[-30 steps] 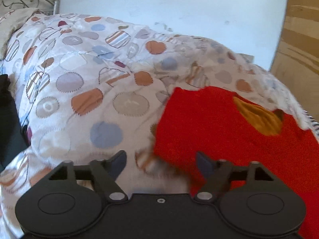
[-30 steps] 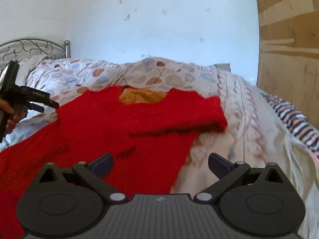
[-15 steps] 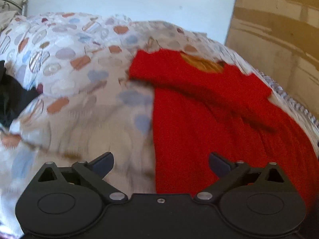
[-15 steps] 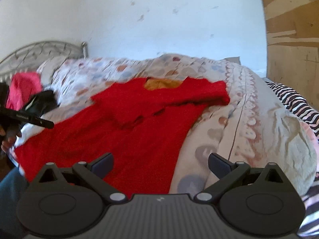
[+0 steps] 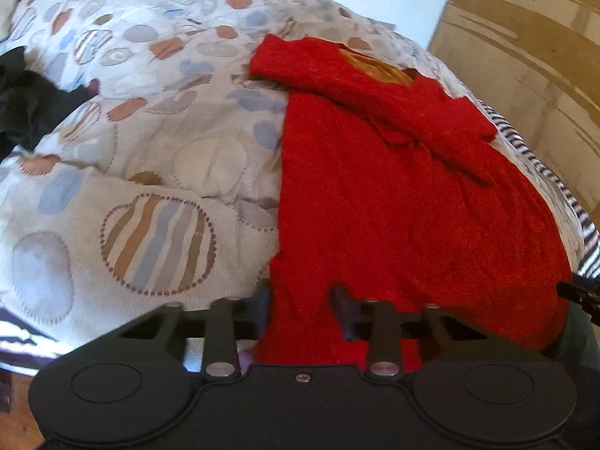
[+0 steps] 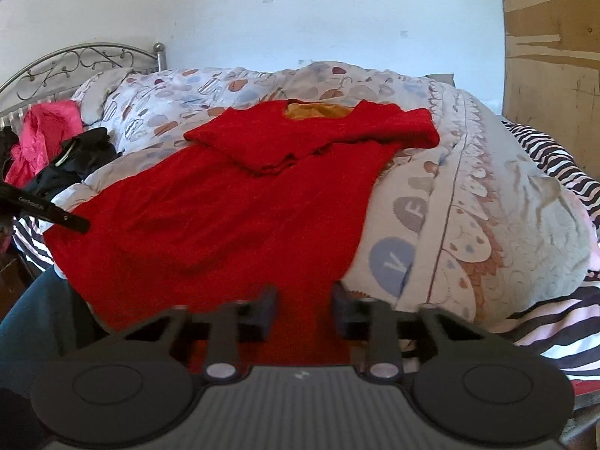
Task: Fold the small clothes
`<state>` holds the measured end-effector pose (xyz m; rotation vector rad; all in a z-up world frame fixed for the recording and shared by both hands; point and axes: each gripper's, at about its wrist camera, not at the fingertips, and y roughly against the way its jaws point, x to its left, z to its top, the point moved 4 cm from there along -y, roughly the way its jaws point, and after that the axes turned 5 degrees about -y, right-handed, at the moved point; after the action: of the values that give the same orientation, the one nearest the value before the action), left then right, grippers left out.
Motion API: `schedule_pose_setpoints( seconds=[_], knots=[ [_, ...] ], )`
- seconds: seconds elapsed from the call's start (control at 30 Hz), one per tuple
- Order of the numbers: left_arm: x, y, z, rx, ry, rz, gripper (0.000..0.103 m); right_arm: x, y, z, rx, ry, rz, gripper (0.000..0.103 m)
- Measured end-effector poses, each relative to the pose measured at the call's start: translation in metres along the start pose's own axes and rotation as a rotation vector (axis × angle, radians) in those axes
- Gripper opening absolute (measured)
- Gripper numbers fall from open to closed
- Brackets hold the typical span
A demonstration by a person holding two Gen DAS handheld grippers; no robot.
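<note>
A red knitted garment (image 5: pixel 393 206) with an orange neck lining lies flat on the patterned duvet (image 5: pixel 150 150), both sleeves folded across its chest. In the right wrist view the same garment (image 6: pixel 232 206) reaches down to the near edge of the bed. My left gripper (image 5: pixel 302 302) is at the hem's left corner, jaws closing, with flat red fabric between them and a gap still showing. At the hem's right corner my right gripper (image 6: pixel 303 307) is closing the same way, fabric lying loose between its blurred fingers.
Black clothing (image 5: pixel 26 105) and a pink garment (image 6: pixel 45 131) are heaped at the left by the metal headboard (image 6: pixel 75 63). A striped sheet (image 6: pixel 543 157) shows at the right under the duvet. A wooden panel (image 6: pixel 551 56) stands on the right. A person's jeans leg (image 6: pixel 33 318) is at lower left.
Both grippers have drawn back from the sleeves to the near hem. Their jaws, wide apart before, have narrowed around the hem's two corners.
</note>
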<state>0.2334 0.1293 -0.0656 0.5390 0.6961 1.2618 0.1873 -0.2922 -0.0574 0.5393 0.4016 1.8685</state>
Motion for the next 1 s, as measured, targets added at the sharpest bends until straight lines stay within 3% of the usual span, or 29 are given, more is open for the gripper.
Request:
schedule_pose_setpoints(
  seconds=[0.03,0.07,0.27,0.47,0.53,0.67,0.8,0.9,0.97,1.0],
  knots=[
    [-0.003,0.002,0.0,0.007,0.0,0.02,0.013,-0.001,0.001,0.001,-0.003,-0.006,0.007,0.016],
    [-0.006,0.006,0.002,0.002,0.003,0.02,0.013,-0.002,0.003,0.002,-0.009,-0.008,0.011,0.012],
    [-0.035,0.042,0.008,-0.064,-0.025,0.008,0.009,-0.015,0.033,0.024,-0.053,-0.045,0.065,0.008],
    [-0.054,0.073,0.006,-0.078,0.036,-0.026,0.008,-0.015,0.06,0.042,-0.095,0.057,0.032,0.008],
    [-0.054,0.069,0.003,-0.067,0.035,-0.007,0.008,-0.017,0.054,0.038,-0.084,0.062,0.022,0.008],
    [-0.035,0.048,-0.006,0.005,0.132,-0.008,0.008,-0.011,0.033,0.024,-0.039,0.088,0.011,0.009],
    [-0.027,0.042,-0.012,0.008,0.147,0.01,0.009,-0.003,0.027,0.013,-0.026,0.13,-0.007,0.011],
    [-0.026,0.042,-0.014,0.004,0.133,0.022,0.013,0.0,0.027,0.009,-0.025,0.168,-0.036,0.027],
    [-0.026,0.043,-0.014,0.005,0.126,0.032,0.02,0.002,0.029,0.006,-0.026,0.199,-0.031,0.058],
    [-0.026,0.045,-0.014,0.002,0.125,0.039,0.026,0.005,0.031,0.005,-0.031,0.22,-0.03,0.066]
  ],
)
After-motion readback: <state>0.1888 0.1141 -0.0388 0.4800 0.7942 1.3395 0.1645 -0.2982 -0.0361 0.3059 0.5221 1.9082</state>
